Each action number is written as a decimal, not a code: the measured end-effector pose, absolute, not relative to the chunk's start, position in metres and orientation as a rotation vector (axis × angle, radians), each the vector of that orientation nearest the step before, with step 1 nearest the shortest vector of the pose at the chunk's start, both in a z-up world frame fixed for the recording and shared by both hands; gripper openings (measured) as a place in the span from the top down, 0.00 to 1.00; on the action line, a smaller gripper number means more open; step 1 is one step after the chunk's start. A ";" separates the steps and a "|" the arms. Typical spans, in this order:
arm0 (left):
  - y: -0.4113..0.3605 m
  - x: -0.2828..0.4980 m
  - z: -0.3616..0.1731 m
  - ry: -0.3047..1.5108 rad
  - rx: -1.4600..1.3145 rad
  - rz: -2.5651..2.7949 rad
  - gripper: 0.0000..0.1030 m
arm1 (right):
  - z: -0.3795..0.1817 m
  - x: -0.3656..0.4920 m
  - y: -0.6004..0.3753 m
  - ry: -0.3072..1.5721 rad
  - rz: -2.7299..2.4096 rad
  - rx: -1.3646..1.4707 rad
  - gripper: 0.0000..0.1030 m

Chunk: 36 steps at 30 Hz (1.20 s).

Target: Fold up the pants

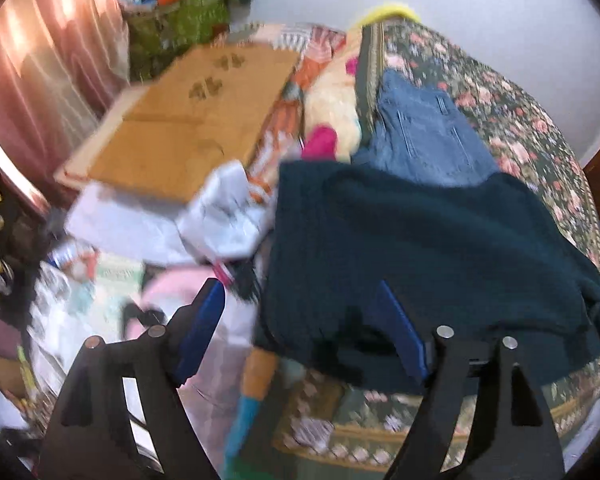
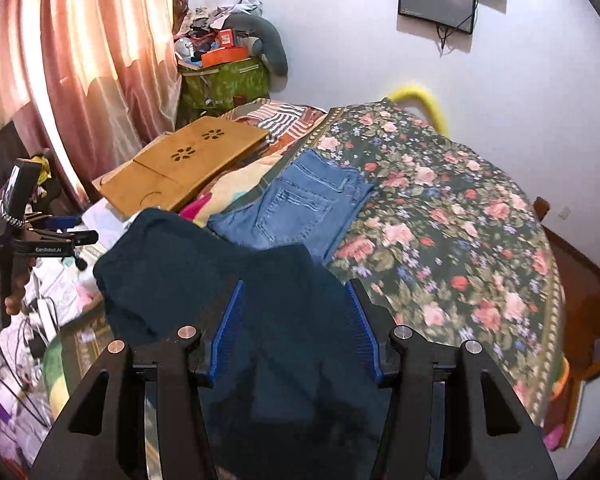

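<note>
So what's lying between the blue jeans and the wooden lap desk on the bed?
In the right wrist view, a yellow cloth with pink patches fills the stretch between the blue jeans and the wooden lap desk.

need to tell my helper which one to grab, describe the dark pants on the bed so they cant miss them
Start at the bed with the dark floral bedspread. On its near side lie two garments, and the dark teal pants are the nearer one, overlapping the foot of the blue jeans. They are plain, fuzzy-looking and nearly black-green, while the jeans are light denim with stitched pockets.
</note>
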<state>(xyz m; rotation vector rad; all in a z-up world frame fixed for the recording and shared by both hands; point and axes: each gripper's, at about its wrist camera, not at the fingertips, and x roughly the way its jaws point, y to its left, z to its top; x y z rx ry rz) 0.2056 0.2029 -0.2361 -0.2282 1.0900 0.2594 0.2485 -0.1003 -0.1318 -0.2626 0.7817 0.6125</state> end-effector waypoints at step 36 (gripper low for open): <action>0.204 0.187 -0.303 1.174 -0.263 0.364 0.77 | -0.261 0.218 -0.177 1.067 0.501 0.026 0.54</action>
